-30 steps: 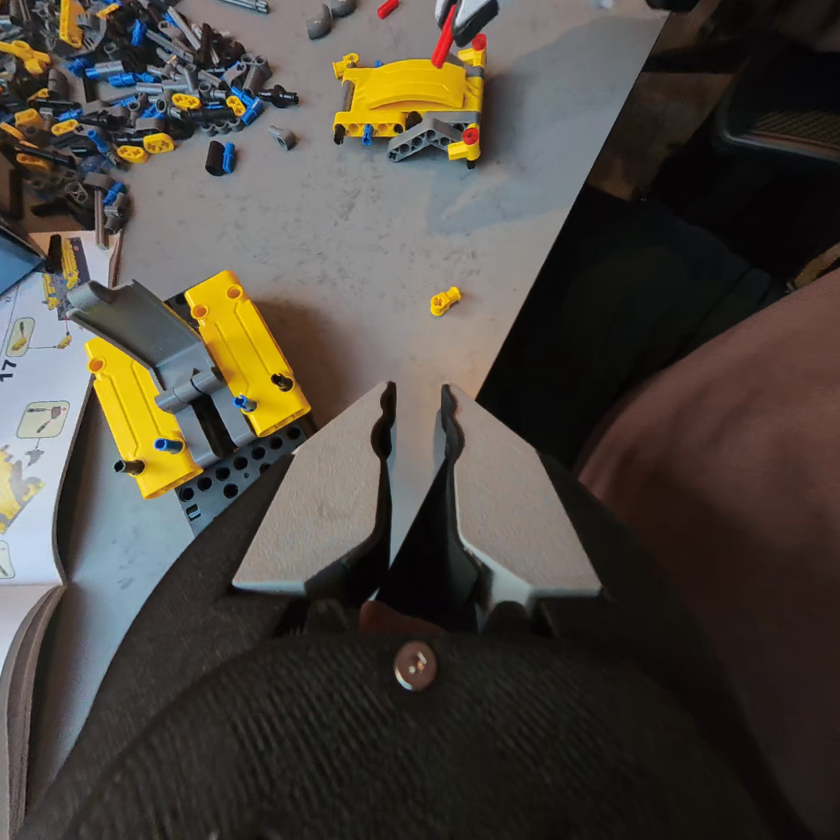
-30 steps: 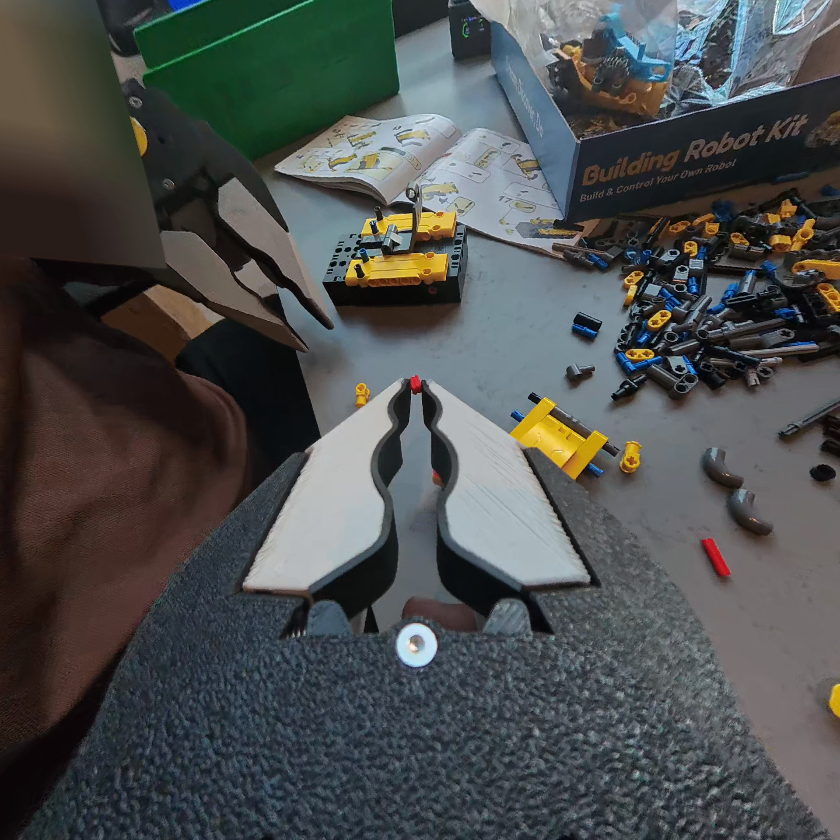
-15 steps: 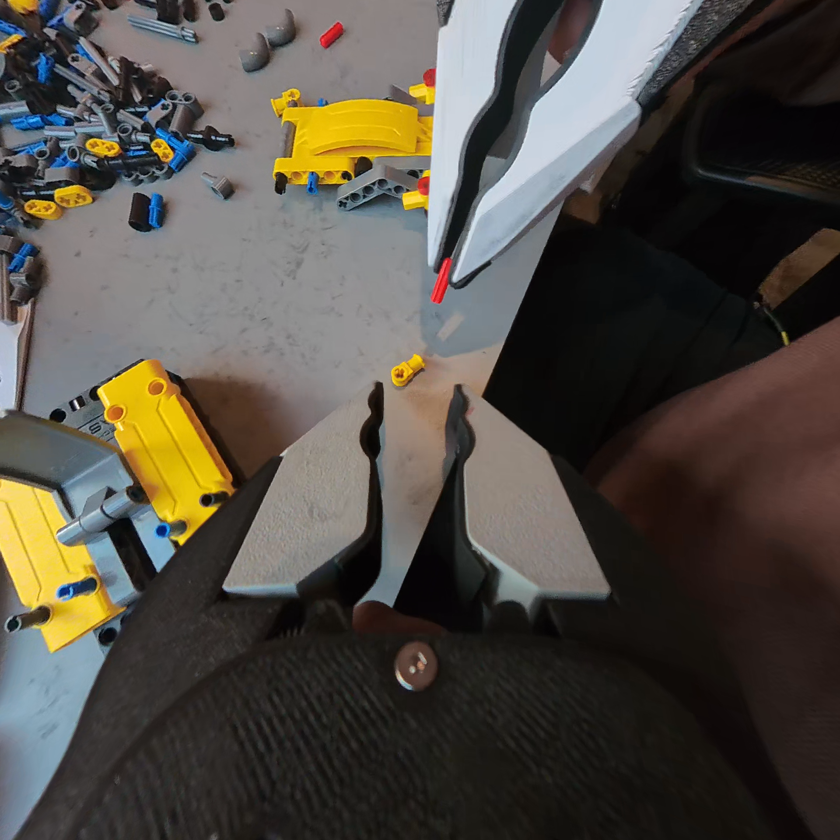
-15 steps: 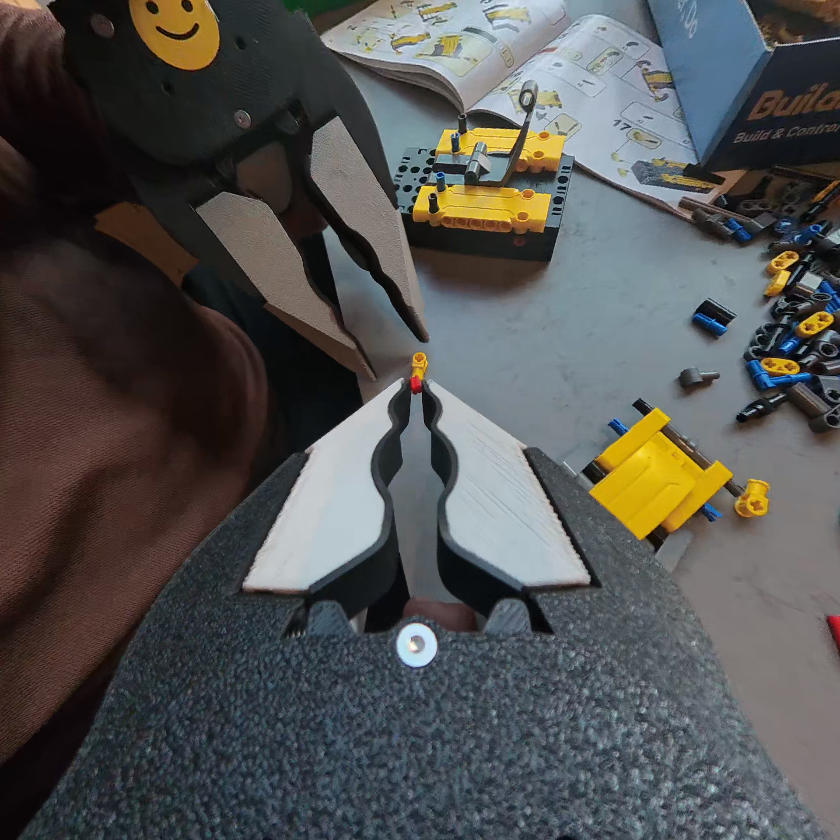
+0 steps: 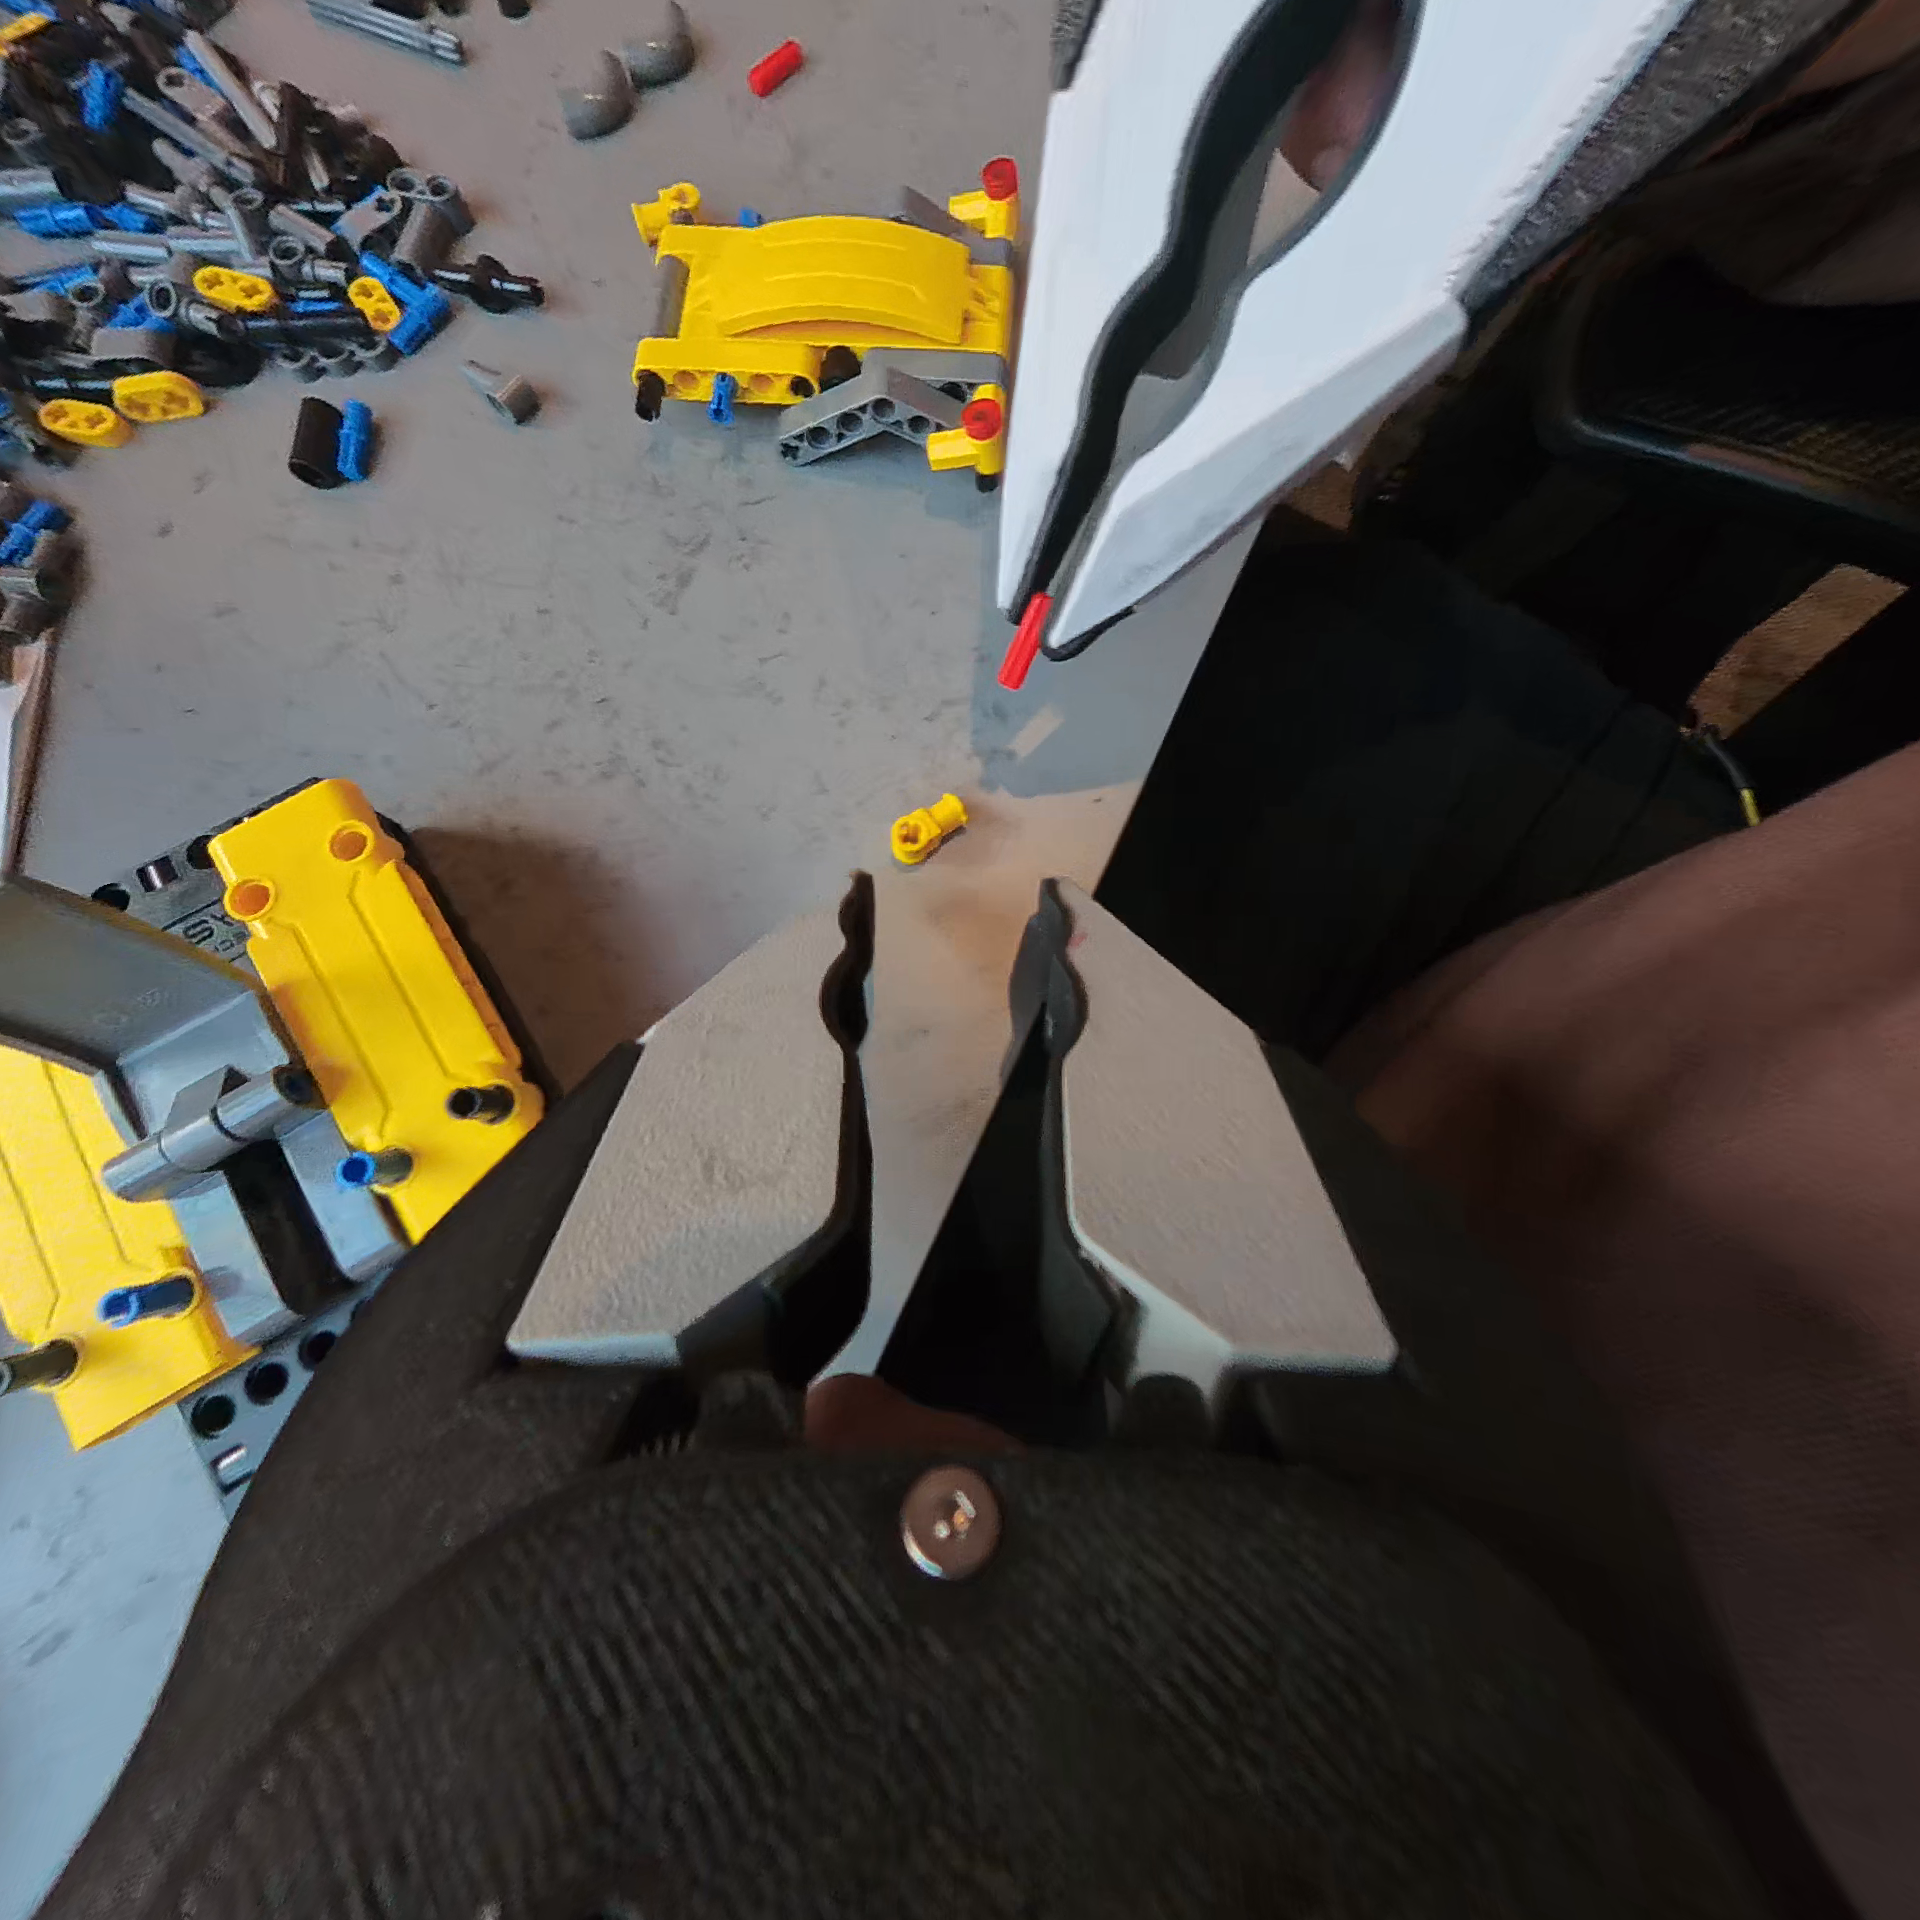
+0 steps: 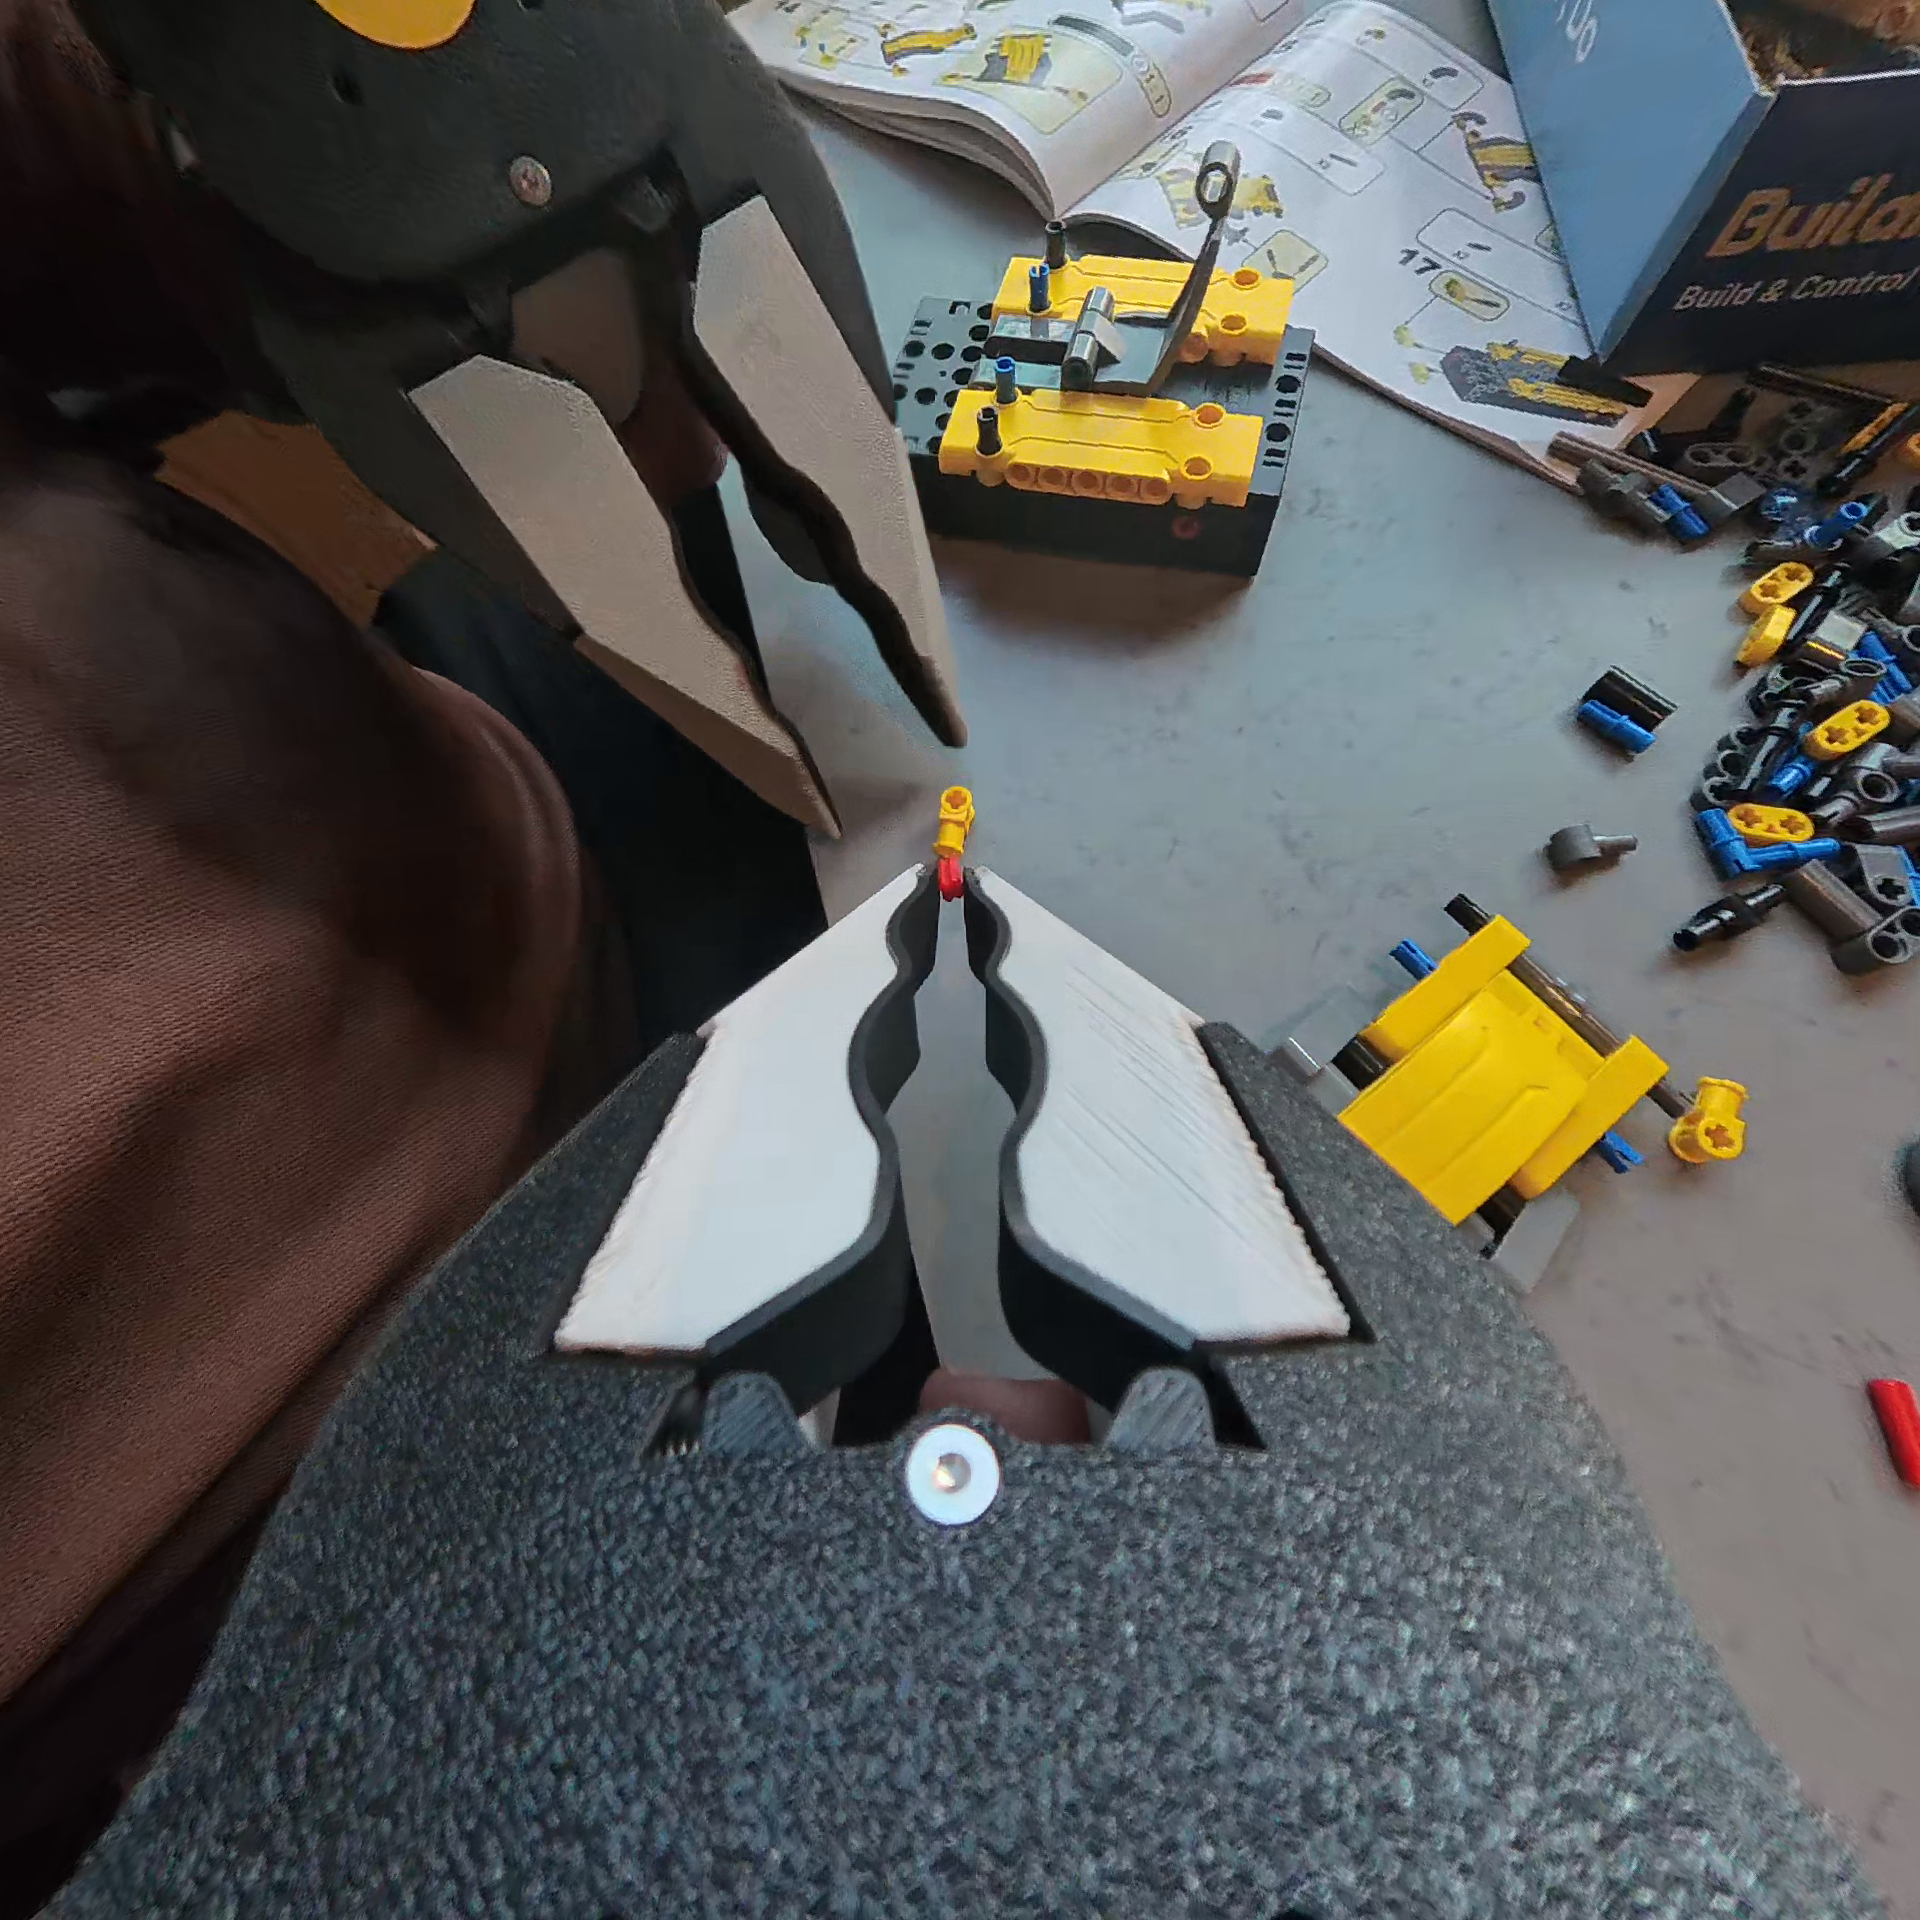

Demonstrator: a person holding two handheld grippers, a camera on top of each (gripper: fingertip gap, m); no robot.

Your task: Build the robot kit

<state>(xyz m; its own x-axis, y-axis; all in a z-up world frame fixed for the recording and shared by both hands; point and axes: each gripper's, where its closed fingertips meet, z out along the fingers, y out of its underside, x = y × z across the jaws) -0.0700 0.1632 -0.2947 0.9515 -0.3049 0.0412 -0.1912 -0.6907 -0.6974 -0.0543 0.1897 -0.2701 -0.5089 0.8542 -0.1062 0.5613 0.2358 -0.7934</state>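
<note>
My right gripper (image 6: 945, 883) is shut on a thin red pin (image 6: 948, 881), which sticks out of its tips. It also shows in the left wrist view (image 5: 1039, 623) with the red pin (image 5: 1022, 642) pointing down over the table. A small yellow connector (image 5: 928, 827) lies on the grey table near its front edge, just below the pin; it shows in the right wrist view (image 6: 954, 817) right past the pin. My left gripper (image 5: 951, 904) is open and empty, its tips just short of the connector; it shows in the right wrist view (image 6: 894, 769) too.
A black block with yellow panels and a grey lever (image 5: 301, 1049) stands left of my left gripper. A yellow curved assembly (image 5: 831, 301) and a heap of loose pieces (image 5: 187, 270) lie farther back. An open booklet (image 6: 1299, 135) and a blue box (image 6: 1662, 177) are behind. The table edge (image 5: 1153, 790) runs close on the right. The grippers' ends are close to 5 cm from one another.
My right gripper has come in from the back with the red pin and lowered it toward the yellow connector. My left gripper has opened wider and moved closer to the connector.
</note>
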